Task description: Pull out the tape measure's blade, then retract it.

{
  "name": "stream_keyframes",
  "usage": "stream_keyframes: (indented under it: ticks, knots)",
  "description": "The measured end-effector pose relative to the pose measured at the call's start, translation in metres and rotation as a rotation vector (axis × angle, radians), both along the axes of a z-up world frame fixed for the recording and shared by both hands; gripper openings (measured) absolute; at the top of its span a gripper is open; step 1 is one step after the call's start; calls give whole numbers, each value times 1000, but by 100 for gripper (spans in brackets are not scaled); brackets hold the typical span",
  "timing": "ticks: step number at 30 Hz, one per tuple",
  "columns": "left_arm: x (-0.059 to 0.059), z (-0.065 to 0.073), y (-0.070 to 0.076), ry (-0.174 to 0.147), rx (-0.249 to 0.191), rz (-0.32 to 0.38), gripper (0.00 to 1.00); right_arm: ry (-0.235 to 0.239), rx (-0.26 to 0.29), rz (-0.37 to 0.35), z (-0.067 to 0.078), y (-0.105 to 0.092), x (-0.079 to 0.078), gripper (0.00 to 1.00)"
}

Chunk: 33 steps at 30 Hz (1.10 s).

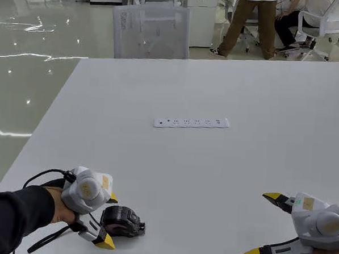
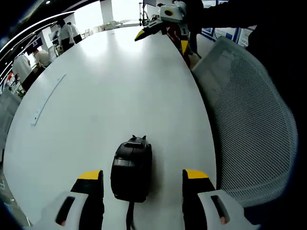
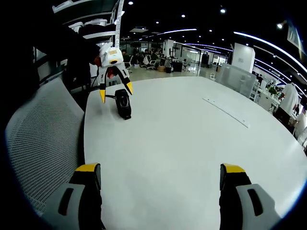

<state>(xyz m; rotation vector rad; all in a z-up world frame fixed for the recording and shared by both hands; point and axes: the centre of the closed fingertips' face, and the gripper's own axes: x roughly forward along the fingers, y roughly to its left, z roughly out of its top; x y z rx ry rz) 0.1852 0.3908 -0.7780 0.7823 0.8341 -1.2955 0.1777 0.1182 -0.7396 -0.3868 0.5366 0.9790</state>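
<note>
A black tape measure (image 1: 122, 221) lies on the white table (image 1: 213, 163) near its front left edge, blade retracted. My left gripper (image 1: 110, 219) is open around it, yellow-tipped jaws on either side without touching. In the left gripper view the tape measure (image 2: 131, 167) sits between the fingertips (image 2: 89, 176), its strap trailing toward the camera. My right gripper (image 1: 264, 227) is open at the front right, nothing between its jaws. The right gripper view shows the left gripper (image 3: 115, 85) over the tape measure (image 3: 123, 104) far off.
A white power strip (image 1: 191, 123) lies mid-table. A grey mesh chair (image 1: 151, 30) stands at the far side, another mesh chair (image 2: 249, 124) close by the near edge. People sit and stand in the background (image 1: 260, 21). Broad bare tabletop lies between the grippers.
</note>
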Motion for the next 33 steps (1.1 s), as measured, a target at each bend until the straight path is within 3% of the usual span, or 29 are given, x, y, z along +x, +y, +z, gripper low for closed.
stream_keyframes:
  ticks: [6,8,9,12,13,17,24,29,33]
  knots:
    - [-3,-2,-8,8,7,-34,54,5,1,30,0,14,2,100]
    - [1,-3,-8,-1,15,-26,51,8,13,39,2,21,3,100]
    - [6,-2,-7,-22,19,-19,47,6,13,48,3,25,4,100]
    - [21,-1,-5,-51,18,34,30,7,16,68,3,37,6,100]
    - [16,-3,-6,-11,16,43,30,6,16,76,3,41,7,100]
    - [15,-8,-8,-43,44,5,31,3,25,119,4,61,8,100]
    - [16,-8,-7,-20,53,-6,30,12,19,190,-7,91,9,96]
    - [16,-9,-8,-32,61,10,30,39,29,190,-21,108,15,90]
    - [16,-9,-7,-23,69,13,30,82,26,218,-33,126,11,95]
